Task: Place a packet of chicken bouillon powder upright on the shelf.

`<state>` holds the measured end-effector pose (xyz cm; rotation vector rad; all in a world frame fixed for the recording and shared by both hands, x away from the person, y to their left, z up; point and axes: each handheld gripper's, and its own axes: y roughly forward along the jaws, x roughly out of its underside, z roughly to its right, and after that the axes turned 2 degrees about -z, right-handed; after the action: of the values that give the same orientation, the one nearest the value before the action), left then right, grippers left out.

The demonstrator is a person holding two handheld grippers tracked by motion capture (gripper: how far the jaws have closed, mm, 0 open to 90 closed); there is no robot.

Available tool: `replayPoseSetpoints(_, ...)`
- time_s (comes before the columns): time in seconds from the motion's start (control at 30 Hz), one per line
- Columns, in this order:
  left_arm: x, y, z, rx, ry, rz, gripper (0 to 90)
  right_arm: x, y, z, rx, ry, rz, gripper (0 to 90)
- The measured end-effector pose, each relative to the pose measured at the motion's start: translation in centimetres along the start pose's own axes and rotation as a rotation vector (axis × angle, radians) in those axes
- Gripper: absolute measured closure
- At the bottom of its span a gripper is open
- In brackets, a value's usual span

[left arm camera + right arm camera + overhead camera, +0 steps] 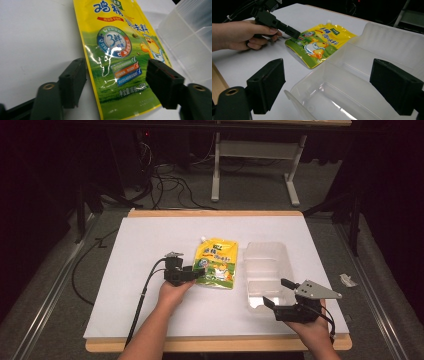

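Yellow pouch (216, 263) flat, spout away from person, lengthwise

On my monitors I count one yellow and green printed plastic spout pouch (216, 264) lying flat on the white tabletop (150, 310). I count one clear, compartmented plastic container (267, 270) beside it. I count two black handheld two-jaw grippers: the left one (196, 271) and the right one (276, 293). One small crumpled white scrap (347, 280) lies off the table.

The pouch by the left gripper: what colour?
Yellow and green pouch, clearest in the left gripper view.
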<state>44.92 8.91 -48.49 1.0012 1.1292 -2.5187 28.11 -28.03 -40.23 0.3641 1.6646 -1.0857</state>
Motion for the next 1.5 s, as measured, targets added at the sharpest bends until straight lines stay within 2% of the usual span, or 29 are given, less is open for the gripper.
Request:
replayPoseSetpoints(0.03,0.1,-0.1,0.0,0.001,-0.003,0.000,39.2,0.0,0.0,0.0,0.002,-0.007,-0.002,13.6)
replayPoseSetpoints(0.07,0.2,-0.1,0.0,-0.002,-0.004,0.003,45.4,0.0,0.1,-0.2,0.012,-0.020,-0.013,13.9)
replayPoseSetpoints(0.13,0.3,-0.1,0.1,-0.009,0.003,0.000,49.5,0.0,0.3,-0.3,0.010,-0.032,-0.015,14.0)
replayPoseSetpoints(0.27,0.4,-0.1,0.6,-0.032,0.034,0.012,55.6,0.0,0.3,-0.4,0.010,-0.033,-0.016,14.2)
replayPoseSetpoints(0.33,0.5,-0.1,0.8,-0.034,0.054,0.015,62.9,0.0,0.3,-0.4,0.014,-0.029,-0.017,14.5)
replayPoseSetpoints(0.5,1.1,0.0,1.7,-0.016,0.084,-0.020,63.4,0.0,0.2,-0.2,0.013,-0.022,-0.013,14.9)
replayPoseSetpoints(0.57,1.4,0.0,2.4,-0.024,0.113,-0.026,62.2,0.0,0.2,-0.2,0.012,-0.019,-0.016,14.9)
replayPoseSetpoints(0.67,2.0,0.2,3.4,-0.022,0.161,-0.060,62.5,0.0,0.2,-0.2,0.011,-0.022,-0.017,15.0)
replayPoseSetpoints(0.77,2.3,0.3,3.9,-0.033,0.180,-0.063,62.7,0.0,0.2,-0.3,0.009,-0.017,-0.015,15.0)
replayPoseSetpoints(1.13,2.9,0.7,5.6,-0.020,0.248,-0.091,66.5,-0.1,0.0,-0.2,0.012,-0.019,-0.008,15.2)
replayPoseSetpoints(1.2,2.7,0.6,5.4,-0.027,0.240,-0.067,66.2,-0.1,0.0,-0.2,0.013,-0.016,-0.002,15.2)
replayPoseSetpoints(1.27,2.1,0.2,4.7,-0.048,0.216,-0.029,65.2,0.0,0.0,-0.2,0.014,-0.010,-0.004,15.2)
replayPoseSetpoints(1.37,0.4,0.1,3.1,-0.092,0.166,0.019,61.9,0.0,0.0,-0.2,0.013,-0.015,-0.008,15.2)
replayPoseSetpoints(1.43,-0.9,0.3,2.3,-0.127,0.158,0.040,60.9,0.0,0.0,-0.2,0.013,-0.016,-0.010,15.2)
replayPoseSetpoints(1.5,-2.2,0.8,1.5,-0.141,0.135,0.049,55.5,0.0,0.1,-0.2,0.015,-0.017,-0.011,15.3)
